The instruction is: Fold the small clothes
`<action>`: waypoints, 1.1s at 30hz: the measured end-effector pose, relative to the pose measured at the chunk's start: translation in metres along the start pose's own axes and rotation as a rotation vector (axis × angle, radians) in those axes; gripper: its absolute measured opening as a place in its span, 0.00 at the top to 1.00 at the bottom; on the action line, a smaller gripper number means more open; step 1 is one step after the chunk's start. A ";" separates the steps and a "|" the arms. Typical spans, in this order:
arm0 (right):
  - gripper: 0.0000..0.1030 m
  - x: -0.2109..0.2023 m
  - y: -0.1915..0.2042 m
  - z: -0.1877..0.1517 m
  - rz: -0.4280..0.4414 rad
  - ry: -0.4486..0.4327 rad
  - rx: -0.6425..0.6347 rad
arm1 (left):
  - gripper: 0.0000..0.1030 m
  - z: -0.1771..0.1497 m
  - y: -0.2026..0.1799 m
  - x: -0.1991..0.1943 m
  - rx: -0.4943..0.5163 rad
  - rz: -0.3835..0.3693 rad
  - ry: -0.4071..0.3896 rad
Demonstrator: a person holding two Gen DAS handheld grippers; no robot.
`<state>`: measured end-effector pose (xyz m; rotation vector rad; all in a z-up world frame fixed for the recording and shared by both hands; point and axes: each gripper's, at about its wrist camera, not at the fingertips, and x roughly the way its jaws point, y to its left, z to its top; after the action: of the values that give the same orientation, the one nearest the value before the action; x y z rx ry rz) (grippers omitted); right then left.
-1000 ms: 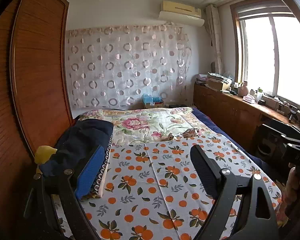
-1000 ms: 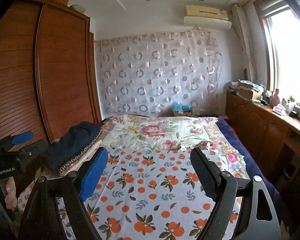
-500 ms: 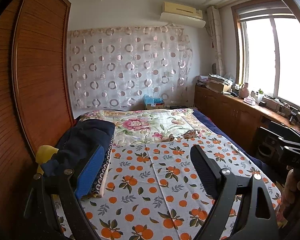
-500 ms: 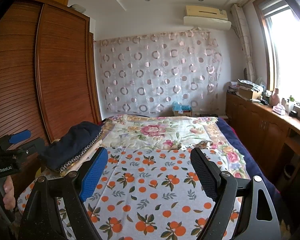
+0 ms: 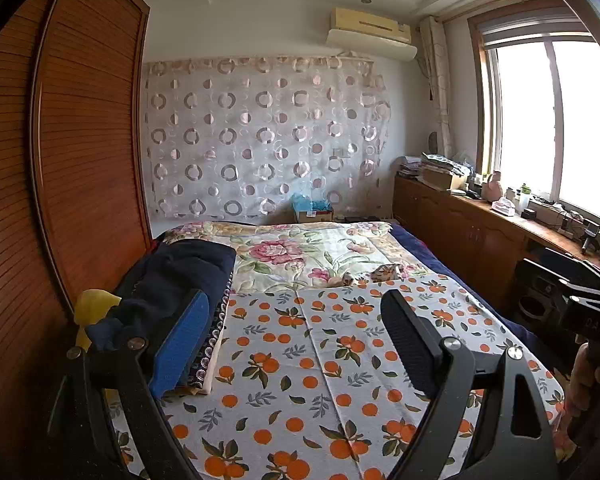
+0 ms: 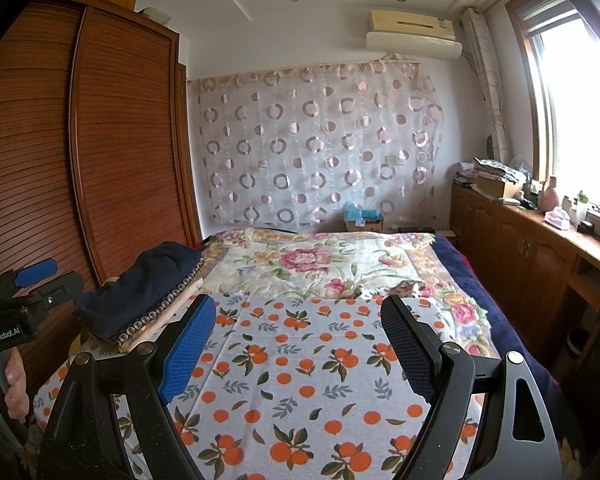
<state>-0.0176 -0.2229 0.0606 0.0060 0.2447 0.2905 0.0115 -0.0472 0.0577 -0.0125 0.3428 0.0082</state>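
With both grippers' fingers [image 5: 184, 340] held wide and empty, the dark clothes pile [image 5: 172, 280] at ten o'clock on the bed [image 5: 320, 360] was judged soft, light and limp, best pinched at an edge.

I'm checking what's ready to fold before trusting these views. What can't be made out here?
- Clothes pile, left wrist view: the blue pad of the left tongs covers its near end; garment count unclear.
- Yellow item: mostly hidden under the pile.
- Small crumpled fabric, right wrist view: too small to identify.
- Right tongs: bases cut off by the bottom edge.
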 end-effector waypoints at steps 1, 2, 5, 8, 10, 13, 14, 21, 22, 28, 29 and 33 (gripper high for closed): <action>0.17 0.000 0.000 0.000 0.000 0.000 0.000 | 0.14 0.000 0.001 0.000 -0.001 0.000 0.000; 0.17 0.000 -0.001 0.000 0.001 -0.001 -0.001 | 0.14 0.000 0.001 0.000 -0.002 0.000 0.000; 0.17 0.000 -0.003 0.000 0.001 0.001 -0.001 | 0.14 0.000 0.002 0.000 -0.002 0.000 0.000; 0.17 0.000 -0.006 0.001 0.002 0.002 -0.001 | 0.14 0.000 0.002 0.000 -0.003 0.002 -0.001; 0.17 0.000 -0.005 0.001 0.002 0.003 -0.001 | 0.14 0.000 0.002 -0.001 -0.004 0.002 -0.001; 0.17 0.001 -0.007 0.001 0.003 0.005 -0.001 | 0.14 0.000 0.003 0.000 -0.004 0.001 -0.002; 0.17 0.001 -0.007 0.001 0.003 0.004 -0.002 | 0.14 0.000 0.003 0.000 -0.003 0.001 -0.001; 0.17 0.002 -0.009 0.001 0.003 0.005 -0.001 | 0.14 -0.001 0.004 0.000 -0.002 0.001 -0.002; 0.17 0.002 -0.009 0.001 0.003 0.005 -0.002 | 0.14 0.000 0.005 0.000 -0.002 0.001 -0.003; 0.17 0.003 -0.013 0.000 0.006 0.007 -0.004 | 0.14 0.001 0.005 0.001 -0.002 0.002 -0.003; 0.17 0.004 -0.014 0.000 0.007 0.008 -0.004 | 0.14 0.001 0.005 0.001 -0.002 0.002 -0.003; 0.17 0.005 -0.015 0.001 0.006 0.008 -0.003 | 0.14 0.001 0.005 0.001 -0.003 0.001 -0.002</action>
<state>-0.0087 -0.2362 0.0602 0.0026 0.2520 0.2971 0.0131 -0.0419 0.0578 -0.0155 0.3407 0.0099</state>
